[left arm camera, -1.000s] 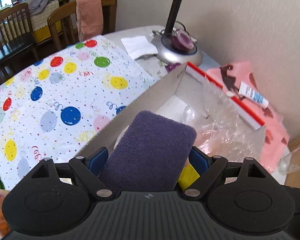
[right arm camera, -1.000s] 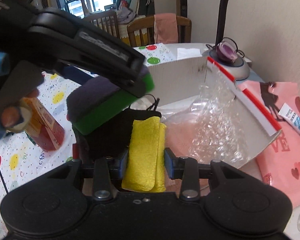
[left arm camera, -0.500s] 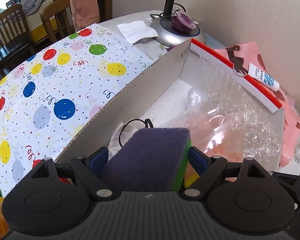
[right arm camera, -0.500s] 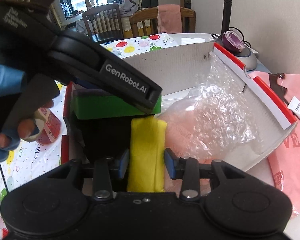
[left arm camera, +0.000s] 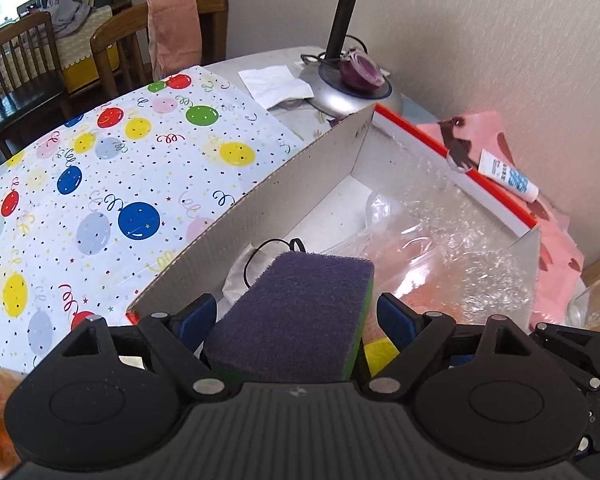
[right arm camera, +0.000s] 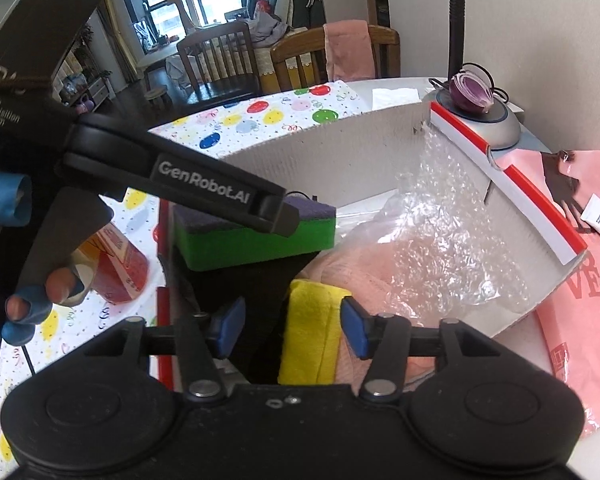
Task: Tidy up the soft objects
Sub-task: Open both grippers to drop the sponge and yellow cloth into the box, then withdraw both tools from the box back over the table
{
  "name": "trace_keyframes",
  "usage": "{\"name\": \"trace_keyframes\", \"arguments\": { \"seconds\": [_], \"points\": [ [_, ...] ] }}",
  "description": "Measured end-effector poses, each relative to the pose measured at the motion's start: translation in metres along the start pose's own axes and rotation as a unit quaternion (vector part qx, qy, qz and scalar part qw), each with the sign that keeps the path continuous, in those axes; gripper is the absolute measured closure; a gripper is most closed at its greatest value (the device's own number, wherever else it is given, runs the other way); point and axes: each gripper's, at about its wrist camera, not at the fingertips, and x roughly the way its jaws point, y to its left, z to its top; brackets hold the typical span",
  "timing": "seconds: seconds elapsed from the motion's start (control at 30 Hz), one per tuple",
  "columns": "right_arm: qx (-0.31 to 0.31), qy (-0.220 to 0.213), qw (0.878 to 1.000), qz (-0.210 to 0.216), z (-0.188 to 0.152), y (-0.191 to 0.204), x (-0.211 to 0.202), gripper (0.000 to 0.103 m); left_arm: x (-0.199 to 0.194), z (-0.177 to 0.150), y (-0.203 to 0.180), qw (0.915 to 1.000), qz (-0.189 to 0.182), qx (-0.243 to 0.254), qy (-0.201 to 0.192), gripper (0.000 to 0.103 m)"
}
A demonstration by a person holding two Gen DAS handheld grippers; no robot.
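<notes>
My left gripper point(left arm camera: 296, 316) has opened around a purple-and-green sponge point(left arm camera: 296, 312), which lies between the spread jaws inside the cardboard box point(left arm camera: 260, 208); the sponge also shows in the right wrist view point(right arm camera: 256, 236). My right gripper point(right arm camera: 288, 324) is open over the box, with a folded yellow cloth point(right arm camera: 312, 336) lying between its fingers, released. A black cloth point(right arm camera: 244, 292) lies under the sponge. Bubble wrap over a pink item point(right arm camera: 432, 256) fills the box's right side.
A balloon-print cloth point(left arm camera: 100, 184) covers the table left of the box. A lamp base with a purple object point(left arm camera: 352, 84) stands behind the box. Pink paper and a tube point(left arm camera: 508, 176) lie by the wall. A red packet point(right arm camera: 116, 272) lies left of the box.
Both grippers have opened. The right one let go of the yellow cloth in the box. The left one lowered the sponge into the box and its jaws spread apart.
</notes>
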Motion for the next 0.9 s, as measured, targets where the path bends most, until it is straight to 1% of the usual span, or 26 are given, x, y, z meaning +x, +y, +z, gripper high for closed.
{"name": "trace_keyframes", "arguments": {
  "seconds": [0.1,0.27,0.43,0.67,0.9],
  "points": [
    [0.001,-0.005,1.0,0.007,0.001,0.0,-0.007,0.047,-0.011,-0.002,0.001,0.9999,-0.007,-0.003,-0.012,0.014],
    [0.001,-0.015,1.0,0.017,0.003,0.0,-0.02,0.042,-0.034,-0.008,0.001,0.999,-0.027,0.002,-0.035,0.014],
    [-0.001,-0.031,0.999,0.024,0.004,0.001,-0.035,0.038,-0.057,-0.015,0.001,0.9978,-0.029,0.004,-0.059,0.013],
    [0.008,-0.051,0.998,0.028,0.004,0.007,-0.056,0.032,-0.102,-0.037,0.008,0.9942,-0.034,0.025,-0.099,0.013],
    [0.0,-0.072,0.997,0.028,0.004,0.033,-0.08,0.026,-0.148,-0.064,0.025,0.9893,-0.035,0.024,-0.139,0.013]
  ]
}}
